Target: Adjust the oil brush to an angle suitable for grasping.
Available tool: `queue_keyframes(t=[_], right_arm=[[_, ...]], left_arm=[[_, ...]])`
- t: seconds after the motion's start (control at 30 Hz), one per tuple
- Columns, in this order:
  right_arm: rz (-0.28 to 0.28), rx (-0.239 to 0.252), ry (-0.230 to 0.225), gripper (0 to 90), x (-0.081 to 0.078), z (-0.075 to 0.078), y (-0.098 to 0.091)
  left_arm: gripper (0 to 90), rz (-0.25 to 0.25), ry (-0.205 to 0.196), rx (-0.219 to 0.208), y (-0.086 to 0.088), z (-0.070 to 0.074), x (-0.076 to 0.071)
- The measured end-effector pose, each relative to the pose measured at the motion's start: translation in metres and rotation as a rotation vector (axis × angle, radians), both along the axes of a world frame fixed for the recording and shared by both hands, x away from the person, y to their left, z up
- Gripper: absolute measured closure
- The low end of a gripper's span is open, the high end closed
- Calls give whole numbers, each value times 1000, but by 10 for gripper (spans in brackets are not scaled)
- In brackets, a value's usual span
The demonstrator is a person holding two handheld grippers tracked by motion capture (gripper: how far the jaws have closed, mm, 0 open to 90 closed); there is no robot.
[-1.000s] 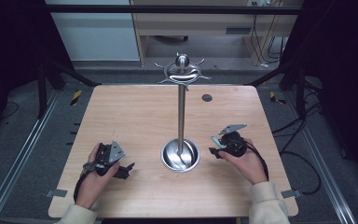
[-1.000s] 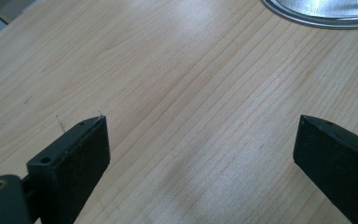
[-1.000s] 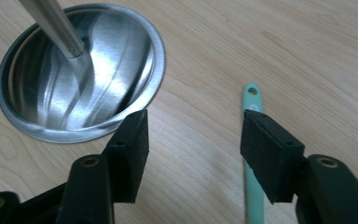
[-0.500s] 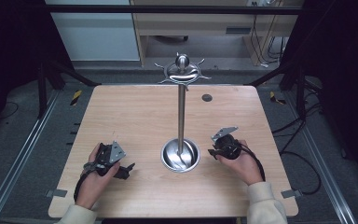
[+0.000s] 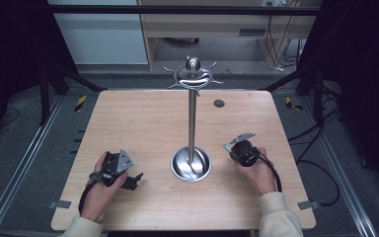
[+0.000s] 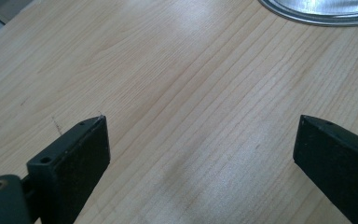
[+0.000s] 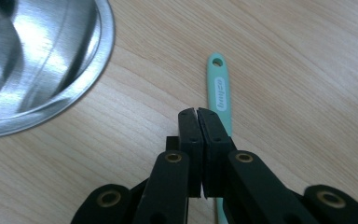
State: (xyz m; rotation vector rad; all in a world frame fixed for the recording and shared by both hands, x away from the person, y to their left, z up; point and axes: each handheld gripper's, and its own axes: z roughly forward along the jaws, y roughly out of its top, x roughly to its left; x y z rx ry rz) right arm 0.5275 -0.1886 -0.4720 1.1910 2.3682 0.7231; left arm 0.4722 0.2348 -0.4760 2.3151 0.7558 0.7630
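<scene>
My right gripper [image 7: 197, 112], jaws pressed together and empty, hovers over the mint-green plastic handle [image 7: 219, 93], which runs lengthwise away, just beside the steel stand base [image 7: 42, 60]. My left gripper [image 6: 200, 135] is wide open, empty, farther off.

Stand base [image 5: 191, 164] sits on the table [image 5: 143, 118] near the front edge, centred — pole [image 5: 192, 126] rises upright from it, hook ring [image 5: 193, 75] on top. Small round disc [image 5: 219, 103] lies behind and right of the base, well apart. Left gripper [image 5: 128, 178] rests left of the base near the front edge; right gripper [image 5: 233, 148] just right of the base. Under the right gripper — a flat handle [image 7: 219, 91] on the table, running out ahead beyond the tips, beside the base rim.
</scene>
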Motion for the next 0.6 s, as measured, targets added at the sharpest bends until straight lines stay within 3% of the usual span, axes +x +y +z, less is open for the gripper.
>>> queue_keyframes(t=[0.6], right_arm=[[-31, -24, 54, 900, 6, -9, -6]], left_arm=[[33, -2, 2, 1, 0, 0, 0]])
